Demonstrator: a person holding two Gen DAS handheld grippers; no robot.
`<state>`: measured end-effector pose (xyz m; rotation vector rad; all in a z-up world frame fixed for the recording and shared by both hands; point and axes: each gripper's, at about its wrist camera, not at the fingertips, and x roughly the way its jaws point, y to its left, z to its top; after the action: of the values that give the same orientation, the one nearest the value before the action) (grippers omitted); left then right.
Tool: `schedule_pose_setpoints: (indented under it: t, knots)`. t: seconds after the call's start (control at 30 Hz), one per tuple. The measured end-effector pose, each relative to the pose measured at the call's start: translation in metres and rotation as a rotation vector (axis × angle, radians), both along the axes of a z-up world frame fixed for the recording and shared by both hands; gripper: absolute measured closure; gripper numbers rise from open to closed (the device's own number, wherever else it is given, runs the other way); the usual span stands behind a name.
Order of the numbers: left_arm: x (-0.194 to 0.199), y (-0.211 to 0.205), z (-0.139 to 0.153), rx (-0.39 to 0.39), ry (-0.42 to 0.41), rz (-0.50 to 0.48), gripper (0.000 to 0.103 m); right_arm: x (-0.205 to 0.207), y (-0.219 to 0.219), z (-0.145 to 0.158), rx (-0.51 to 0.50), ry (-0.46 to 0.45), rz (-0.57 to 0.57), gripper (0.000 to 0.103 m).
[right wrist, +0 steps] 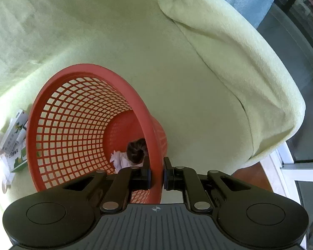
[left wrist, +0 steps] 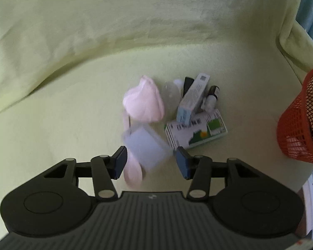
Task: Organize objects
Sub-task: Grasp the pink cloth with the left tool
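Left tool [left wrist: 150,162] hangs half-spread over the pile, its pads either side of a translucent square case [left wrist: 147,145] but not pressing on it, so I judge nothing is held yet. That case is nearest my fingers, which is why I'd take it first. Behind it lie a pink mask [left wrist: 145,101], a green-and-white medicine box [left wrist: 196,132] flat on the sofa, a long pale-blue carton [left wrist: 193,98] leaning across it, and a small dark-capped bottle [left wrist: 211,99] tucked against the carton. All sit bunched together on the light green blanket [left wrist: 94,41] covering the seat.

Right tool [right wrist: 156,174] is pinched tight on the rim of the red mesh basket [right wrist: 89,114], one pad inside the wall and one outside. I read that hold as a way of steadying the basket and tipping its mouth toward the pile, so things can be dropped in without it sliding on the soft cloth. Inside, at the bottom, I can see some white crumpled material and a dark bundle; what they are I cannot tell. The basket stands just to the right of the pile, near the boxes.
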<state>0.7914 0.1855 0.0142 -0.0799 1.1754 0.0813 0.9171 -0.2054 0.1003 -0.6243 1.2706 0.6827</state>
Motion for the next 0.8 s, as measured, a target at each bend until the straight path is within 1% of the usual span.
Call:
schedule_pose_setpoints:
  t: [0.17, 0.23, 0.47, 0.5, 0.63, 0.67, 0.8]
  knots:
    - [0.030, -0.001, -0.022, 0.034, -0.008, -0.069, 0.062, -0.001, 0.005, -0.003, -0.018, -0.014, -0.039, 0.096]
    - [0.040, -0.002, -0.030, 0.050, 0.001, -0.094, 0.062, -0.001, 0.009, -0.003, -0.023, -0.018, -0.051, 0.096]
    - [0.068, -0.007, -0.052, 0.033, 0.025, -0.123, 0.063, -0.012, 0.016, 0.002, -0.044, -0.047, -0.046, 0.096]
    - [0.071, -0.008, -0.055, 0.030, 0.027, -0.126, 0.067, -0.013, 0.017, 0.003, -0.048, -0.051, -0.042, 0.096]
    - [0.078, -0.014, -0.059, 0.017, 0.018, -0.139, 0.093, -0.018, 0.017, 0.002, -0.059, -0.065, -0.025, 0.096]
    - [0.079, -0.015, -0.058, 0.017, 0.008, -0.144, 0.096, -0.018, 0.016, 0.003, -0.057, -0.065, -0.023, 0.096]
    - [0.076, -0.017, -0.047, 0.045, -0.036, -0.158, 0.098, -0.015, 0.011, 0.000, -0.064, -0.065, -0.013, 0.096]
